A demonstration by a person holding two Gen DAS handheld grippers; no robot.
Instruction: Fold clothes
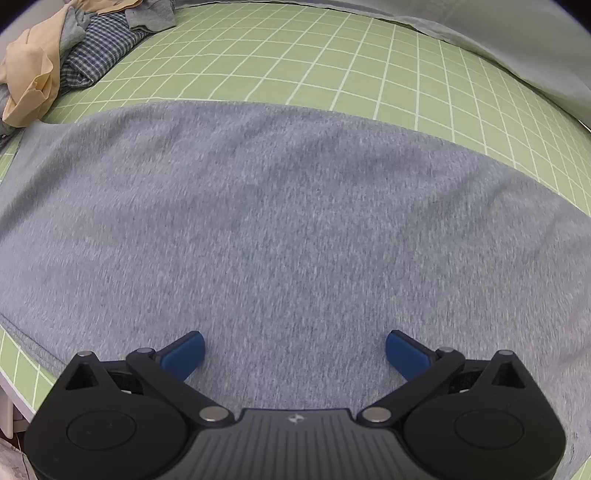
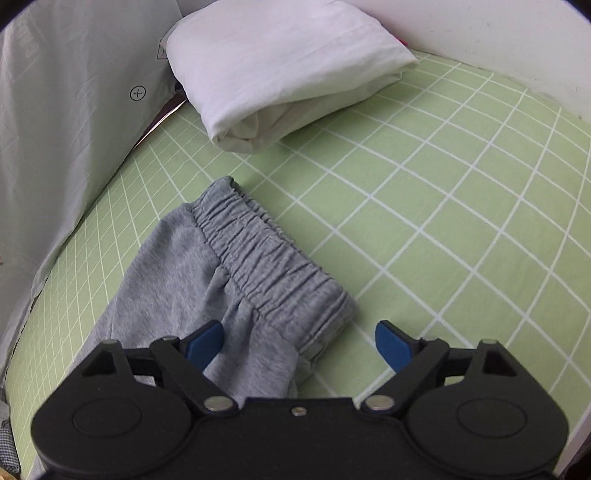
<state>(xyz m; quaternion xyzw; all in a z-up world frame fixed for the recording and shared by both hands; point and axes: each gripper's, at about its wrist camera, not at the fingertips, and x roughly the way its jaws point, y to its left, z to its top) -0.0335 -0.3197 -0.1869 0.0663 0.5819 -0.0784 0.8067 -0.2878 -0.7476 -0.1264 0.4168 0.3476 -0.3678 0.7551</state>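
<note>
Grey sweatpants (image 1: 280,229) lie spread flat on a green checked sheet (image 1: 280,70). In the left wrist view my left gripper (image 1: 294,350) hovers just over the grey cloth, open wide, its blue pads (image 1: 184,354) clear of it. In the right wrist view the pants' elastic waistband (image 2: 273,266) runs diagonally across the sheet (image 2: 461,206). My right gripper (image 2: 300,341) stands open over the near corner of the waistband; that corner lies between the blue pads (image 2: 393,345), which do not press on it.
A heap of other clothes (image 1: 62,59), checked, beige and grey, sits at the far left of the bed. A folded white pillow (image 2: 280,62) lies at the head. Grey fabric (image 2: 62,122) hangs along the left side and a white wall (image 2: 498,33) is behind.
</note>
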